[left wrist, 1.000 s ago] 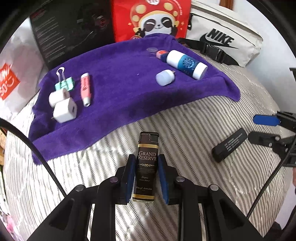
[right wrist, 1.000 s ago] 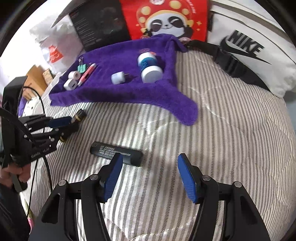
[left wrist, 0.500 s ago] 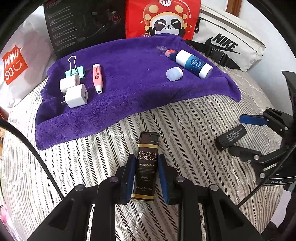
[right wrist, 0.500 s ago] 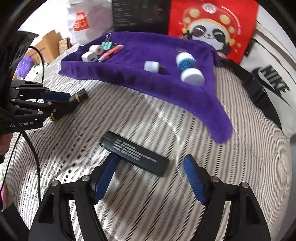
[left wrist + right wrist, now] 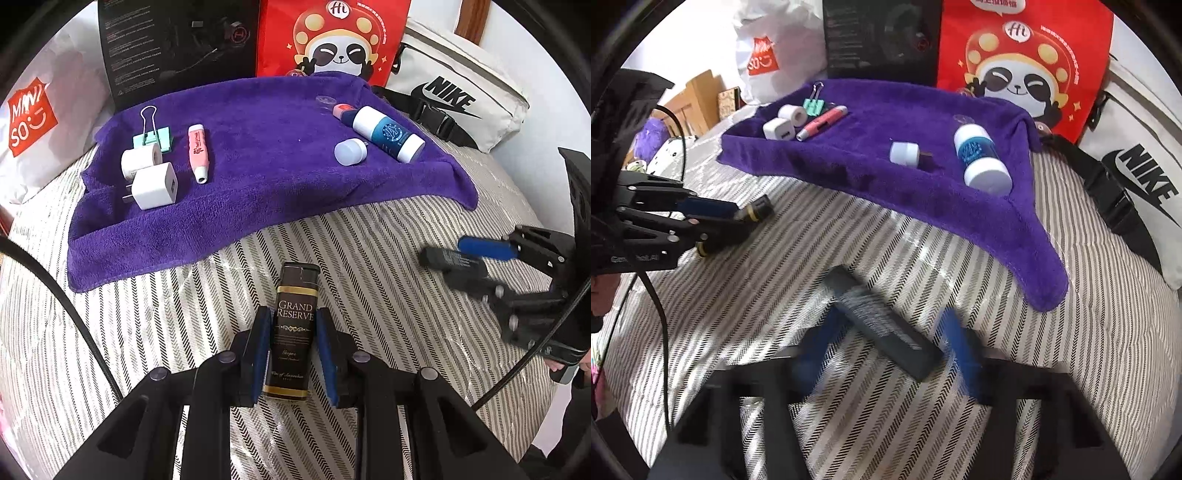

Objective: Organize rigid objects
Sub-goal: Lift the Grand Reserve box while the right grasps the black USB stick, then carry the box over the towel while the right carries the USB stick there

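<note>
Six small things already lie sorted on the purple towel (image 5: 258, 173) spread over the striped bed (image 5: 369, 258). On its left side sit a mint binder clip (image 5: 152, 137), a round white plug (image 5: 141, 161), a square white charger (image 5: 153, 186) and a pink pen-like tube (image 5: 198, 152). On its right side lie a white and blue bottle (image 5: 388, 133), a small white cap-shaped plug (image 5: 350, 151) and something red-tipped, half hidden behind the bottle.

Two things are not yet on the towel, and each is between a pair of fingers. The left gripper (image 5: 291, 350) is clenched on a black and gold lighter (image 5: 293, 328) marked "Grand Reserve", held just over the bedspread, short of the towel's near edge. The right gripper (image 5: 886, 350) is closing its blue fingers (image 5: 960, 350) around a flat black stick (image 5: 882, 321) that lies crosswise between them on the bed. That view is smeared with motion, so I cannot tell whether the pads press on it yet.

I'd judge the job well past halfway: these two pieces need carrying to the towel and setting beside their like.

There is no true container here. The towel serves as the tray, and behind it stand a black box (image 5: 177, 44), a red panda bag (image 5: 332, 37), a white shop bag (image 5: 33, 122) and a white Nike pouch (image 5: 454, 96), their contents unseen.
</note>
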The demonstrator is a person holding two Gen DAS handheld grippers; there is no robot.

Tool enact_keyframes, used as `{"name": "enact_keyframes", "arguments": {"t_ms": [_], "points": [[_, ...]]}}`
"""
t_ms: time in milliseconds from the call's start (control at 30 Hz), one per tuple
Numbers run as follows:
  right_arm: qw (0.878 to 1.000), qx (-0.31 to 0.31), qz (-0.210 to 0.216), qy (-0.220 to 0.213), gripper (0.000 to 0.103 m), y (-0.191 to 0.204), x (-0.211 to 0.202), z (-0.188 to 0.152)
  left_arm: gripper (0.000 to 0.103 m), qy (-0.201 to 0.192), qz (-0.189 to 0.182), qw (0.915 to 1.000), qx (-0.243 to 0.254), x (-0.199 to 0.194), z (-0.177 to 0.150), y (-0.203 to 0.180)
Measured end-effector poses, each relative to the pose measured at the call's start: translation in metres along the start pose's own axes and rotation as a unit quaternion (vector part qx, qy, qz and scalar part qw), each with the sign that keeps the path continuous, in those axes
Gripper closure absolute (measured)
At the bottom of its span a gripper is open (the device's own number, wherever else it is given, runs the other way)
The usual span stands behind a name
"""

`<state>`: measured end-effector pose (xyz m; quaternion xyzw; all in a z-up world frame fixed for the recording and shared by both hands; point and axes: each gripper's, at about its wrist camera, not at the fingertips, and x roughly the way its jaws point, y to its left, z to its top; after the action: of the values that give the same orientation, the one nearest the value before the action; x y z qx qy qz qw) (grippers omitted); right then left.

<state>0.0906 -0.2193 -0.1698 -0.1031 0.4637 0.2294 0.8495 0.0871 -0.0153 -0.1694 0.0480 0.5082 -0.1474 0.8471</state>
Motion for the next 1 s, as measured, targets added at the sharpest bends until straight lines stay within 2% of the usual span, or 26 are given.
{"name": "enact_keyframes", "arguments": {"t_ms": [67,200,500,600,667,1000], "points": [[1.000,0.010,0.004,0.008,0.075,-0.003,-0.001,0.001,0.078,-0.001,0.000,1.0000,-0.002,-0.001,-0.001,0.000],[0.998,0.045,0.027,0.015,0.077,-0.008,0.000,0.003,0.078,-0.004,0.000,1.0000,-0.006,-0.002,-0.001,0.001],[1.000,0.020,0.012,0.021,0.071,0.003,0.008,0.011,0.078,-0.006,0.001,0.9999,-0.010,-0.003,-0.001,0.000],[1.000,0.004,0.000,0.022,0.073,0.008,0.009,0.011,0.078,-0.006,0.000,0.9999,-0.012,-0.002,-0.001,0.000],[1.000,0.005,0.003,0.026,0.079,0.006,0.007,0.010,0.078,-0.004,0.000,0.9999,-0.012,-0.002,-0.001,0.000],[0.999,0.024,0.017,0.027,0.079,0.001,0.005,0.008,0.079,-0.006,-0.002,0.9998,-0.021,-0.002,-0.001,0.000]]}}
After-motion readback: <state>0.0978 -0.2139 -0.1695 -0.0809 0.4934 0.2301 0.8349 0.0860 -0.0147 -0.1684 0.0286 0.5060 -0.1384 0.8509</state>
